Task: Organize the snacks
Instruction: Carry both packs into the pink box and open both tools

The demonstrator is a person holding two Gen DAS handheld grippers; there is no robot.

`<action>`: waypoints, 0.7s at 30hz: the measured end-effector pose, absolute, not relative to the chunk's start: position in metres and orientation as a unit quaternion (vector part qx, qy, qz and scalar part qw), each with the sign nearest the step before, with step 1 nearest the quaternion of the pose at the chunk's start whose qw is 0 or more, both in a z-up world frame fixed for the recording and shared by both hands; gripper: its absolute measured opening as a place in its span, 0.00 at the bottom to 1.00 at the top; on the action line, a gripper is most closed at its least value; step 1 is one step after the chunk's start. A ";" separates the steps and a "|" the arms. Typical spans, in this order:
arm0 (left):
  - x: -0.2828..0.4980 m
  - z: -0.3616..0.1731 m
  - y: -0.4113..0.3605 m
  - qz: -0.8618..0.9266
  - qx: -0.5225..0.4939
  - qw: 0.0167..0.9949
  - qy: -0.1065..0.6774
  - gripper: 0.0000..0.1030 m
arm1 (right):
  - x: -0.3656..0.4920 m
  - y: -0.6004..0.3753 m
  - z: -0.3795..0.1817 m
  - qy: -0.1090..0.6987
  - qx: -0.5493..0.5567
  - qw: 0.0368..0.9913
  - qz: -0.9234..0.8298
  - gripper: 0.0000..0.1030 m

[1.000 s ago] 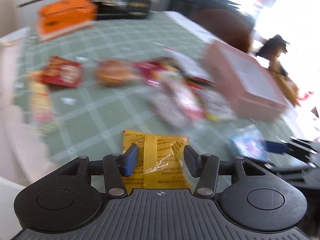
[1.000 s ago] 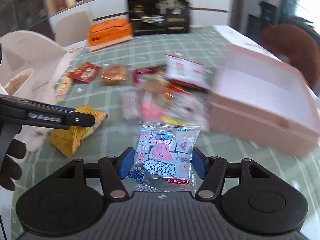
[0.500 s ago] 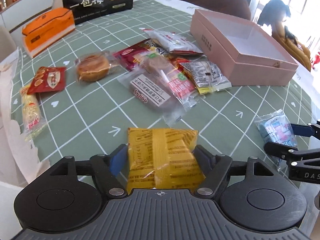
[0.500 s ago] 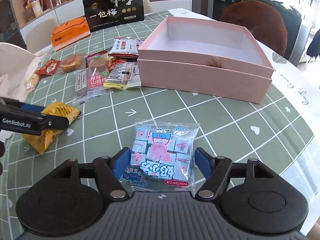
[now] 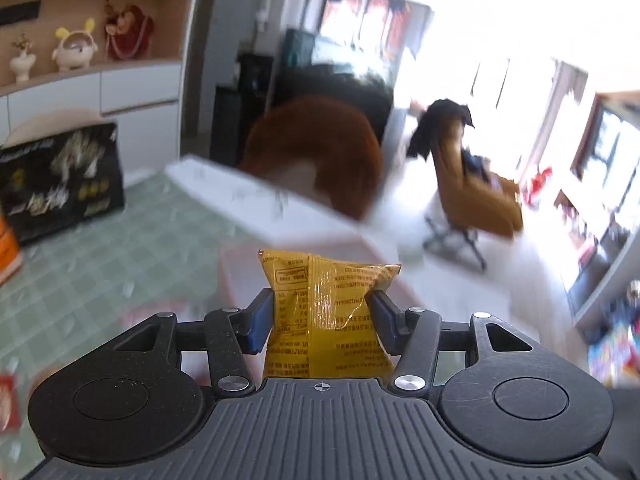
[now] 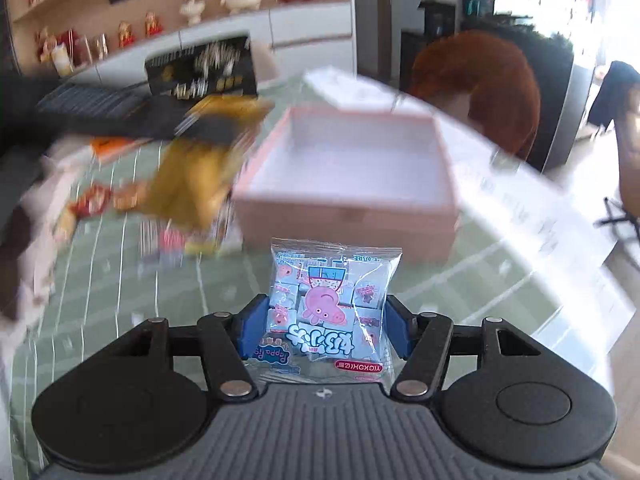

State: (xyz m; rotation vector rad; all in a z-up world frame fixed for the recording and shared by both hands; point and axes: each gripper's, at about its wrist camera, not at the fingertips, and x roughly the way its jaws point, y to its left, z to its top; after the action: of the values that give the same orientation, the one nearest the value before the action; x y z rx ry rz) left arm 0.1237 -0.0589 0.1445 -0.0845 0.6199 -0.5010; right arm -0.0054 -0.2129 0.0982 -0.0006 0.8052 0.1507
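Pinching a crinkled yellow foil snack packet (image 5: 324, 312) by its two side edges, the left gripper (image 5: 320, 316) has its blue pads (image 5: 260, 320) pressed into the wrapper after its jaws have just been closing. The packet stands with its long axis running away from the gripper, its sealed far end pointing toward the blurred open pink cardboard box (image 5: 304, 264); black print and a glossy central seam cover its back. In the right wrist view the same packet hangs as a yellow smear over the tabletop's left side, beside the box's left wall.

The right gripper (image 6: 324, 328) clamps a pale blue clear-plastic packet of small wrapped cubes (image 6: 328, 312), its jaws having also just been closing. That packet's long axis likewise runs forward, top seal toward the box's near wall (image 6: 348, 216); its pink cartoon pig and lettering read upside down. Loose wrapped snacks (image 6: 180, 236) lie on the green checked tablecloth (image 6: 120, 272) by the box's near-left corner.
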 end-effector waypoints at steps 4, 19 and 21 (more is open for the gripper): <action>0.213 0.095 -0.066 -0.282 -0.162 0.840 0.435 0.55 | 0.010 -0.217 0.126 0.369 -0.010 0.928 0.051 0.59; 0.146 0.102 0.111 -0.035 -0.089 0.941 0.325 0.55 | 0.163 -0.224 0.109 0.386 0.052 0.920 0.038 0.60; 0.135 0.088 0.155 0.031 -0.103 0.933 0.343 0.55 | 0.189 -0.218 0.097 0.404 0.065 0.912 0.029 0.60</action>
State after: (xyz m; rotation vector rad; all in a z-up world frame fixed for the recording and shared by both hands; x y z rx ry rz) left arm 0.1351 0.1555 0.0879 -0.2111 0.7008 0.0639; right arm 0.1893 -0.2181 0.0968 0.1330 0.8326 0.0591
